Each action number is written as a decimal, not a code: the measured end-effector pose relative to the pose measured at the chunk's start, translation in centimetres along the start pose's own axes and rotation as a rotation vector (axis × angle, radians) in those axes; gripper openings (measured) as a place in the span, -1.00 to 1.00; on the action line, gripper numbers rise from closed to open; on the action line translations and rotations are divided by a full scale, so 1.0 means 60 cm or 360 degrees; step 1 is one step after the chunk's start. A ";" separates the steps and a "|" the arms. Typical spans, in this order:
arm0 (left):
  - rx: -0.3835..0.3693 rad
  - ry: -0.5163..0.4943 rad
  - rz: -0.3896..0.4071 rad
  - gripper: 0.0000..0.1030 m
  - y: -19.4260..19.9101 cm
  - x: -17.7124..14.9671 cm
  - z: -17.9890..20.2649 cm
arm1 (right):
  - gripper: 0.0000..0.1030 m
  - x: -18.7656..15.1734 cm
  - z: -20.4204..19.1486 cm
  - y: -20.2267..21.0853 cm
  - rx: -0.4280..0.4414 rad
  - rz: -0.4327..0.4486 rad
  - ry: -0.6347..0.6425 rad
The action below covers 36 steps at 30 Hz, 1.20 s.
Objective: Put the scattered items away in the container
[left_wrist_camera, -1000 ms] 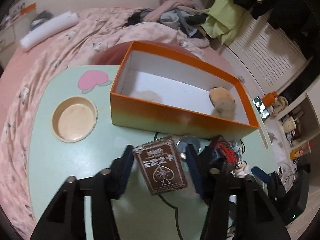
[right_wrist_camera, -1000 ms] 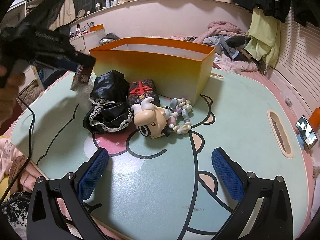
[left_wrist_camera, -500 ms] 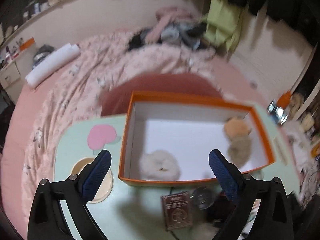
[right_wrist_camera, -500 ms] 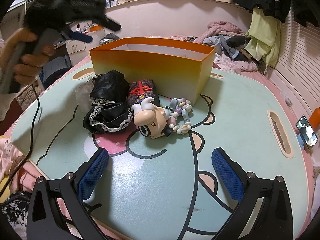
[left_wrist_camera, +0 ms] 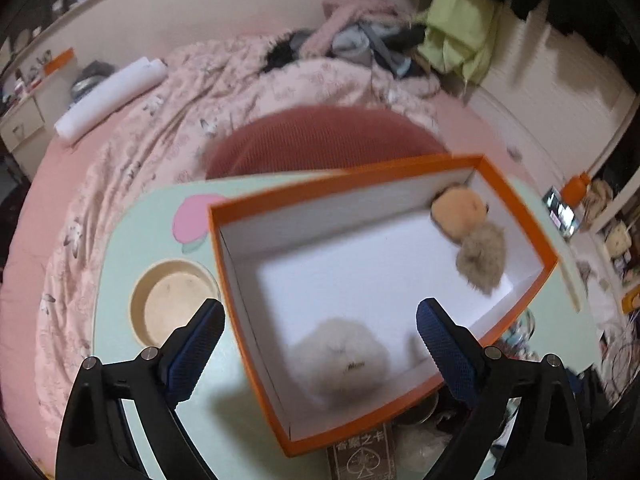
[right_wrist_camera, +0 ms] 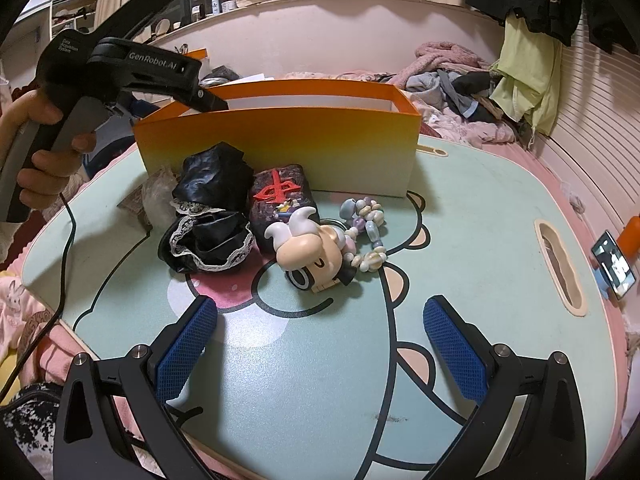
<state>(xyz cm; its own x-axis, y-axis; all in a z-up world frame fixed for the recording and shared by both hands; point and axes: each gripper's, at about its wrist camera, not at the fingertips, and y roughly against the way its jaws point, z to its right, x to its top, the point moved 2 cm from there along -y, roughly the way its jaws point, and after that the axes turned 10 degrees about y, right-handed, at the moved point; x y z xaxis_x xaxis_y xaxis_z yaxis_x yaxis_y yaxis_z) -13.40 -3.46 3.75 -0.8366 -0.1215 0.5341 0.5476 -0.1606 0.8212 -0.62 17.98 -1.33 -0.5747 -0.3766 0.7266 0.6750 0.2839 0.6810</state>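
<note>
Clutter waiting to be tidied lies in a heap just in front of the orange cardboard box with the white interior (right_wrist_camera: 280,136): a crumpled black lace-trimmed cloth (right_wrist_camera: 208,220), a dark pouch with a red emblem (right_wrist_camera: 280,196), a horned cartoon figurine (right_wrist_camera: 312,252) and a pastel bead bracelet (right_wrist_camera: 366,232), while a brown playing-card box (left_wrist_camera: 362,458) is seen at the box's near corner. Inside the box a white fluffy puff (left_wrist_camera: 340,356) and a tan pompom plush (left_wrist_camera: 468,232) are already held. The left gripper (left_wrist_camera: 318,344) is poised above the box with its jaws spread wide and nothing between them; the right gripper (right_wrist_camera: 320,344) is held low over the table, likewise parted and empty. The next pick is probably best made on one item at the heap's edge, so that neighbours are not dragged along. Everything is carried by a mint-green table with a cartoon print (right_wrist_camera: 480,220), beside a pink floral bedspread (left_wrist_camera: 160,120) strewn with clothes (right_wrist_camera: 460,76).
</note>
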 end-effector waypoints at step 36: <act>-0.0090 0.0264 0.0123 0.81 0.032 -0.086 -0.111 | -0.09 0.269 0.101 -0.106 0.0184 -0.0306 -0.0128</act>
<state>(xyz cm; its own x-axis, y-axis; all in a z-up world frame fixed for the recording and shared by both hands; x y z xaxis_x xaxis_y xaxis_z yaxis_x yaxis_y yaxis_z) -7.91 -9.67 1.23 -0.7807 -0.2948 0.5510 0.6141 -0.1985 0.7639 -16.97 15.42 6.60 -0.7257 -0.3636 0.5841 0.4945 0.3146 0.8102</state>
